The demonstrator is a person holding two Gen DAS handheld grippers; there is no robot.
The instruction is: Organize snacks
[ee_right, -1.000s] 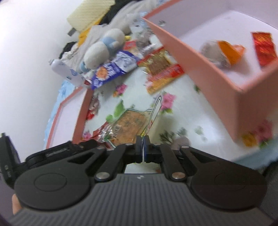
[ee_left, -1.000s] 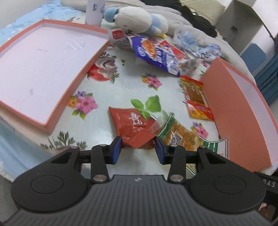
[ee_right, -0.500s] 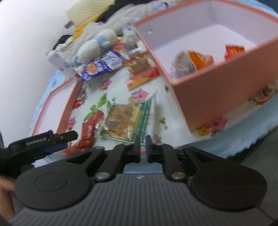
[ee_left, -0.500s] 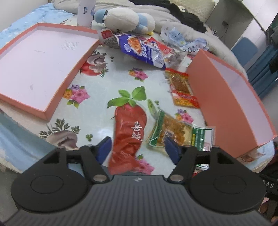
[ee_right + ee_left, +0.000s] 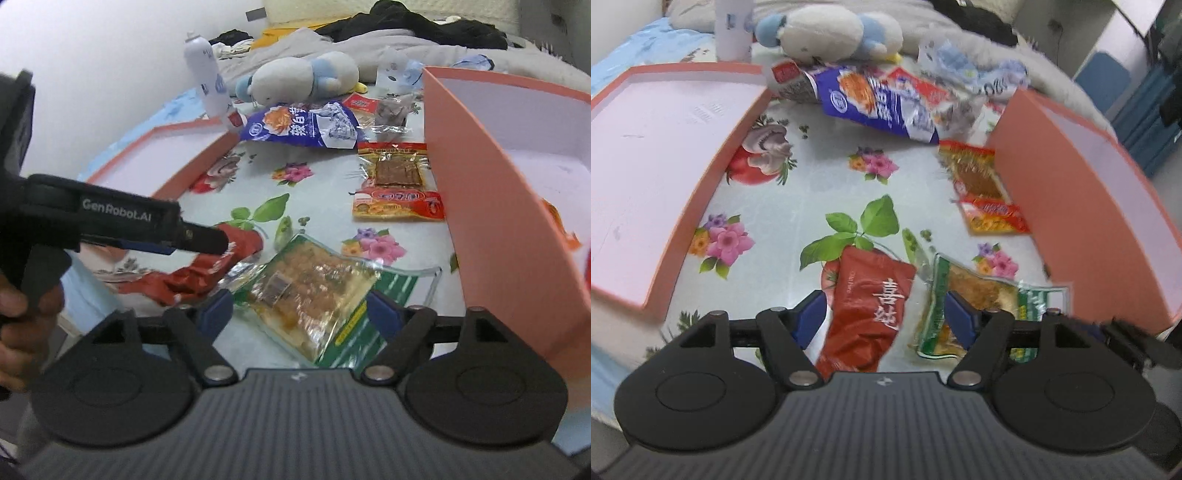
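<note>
Snack packets lie between two pink boxes: the clear-and-green packet (image 5: 314, 291) sits inside the wide-open, empty right gripper (image 5: 300, 312), long axis diagonal; the red packet (image 5: 868, 306) sits between the open, empty left gripper (image 5: 884, 314) jaws.

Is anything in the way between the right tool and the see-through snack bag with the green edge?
No, nothing visible is. The right tool is open, and the clear snack bag lies flat on the tablecloth right between its fingers. The red packet sits off to the left.
</note>
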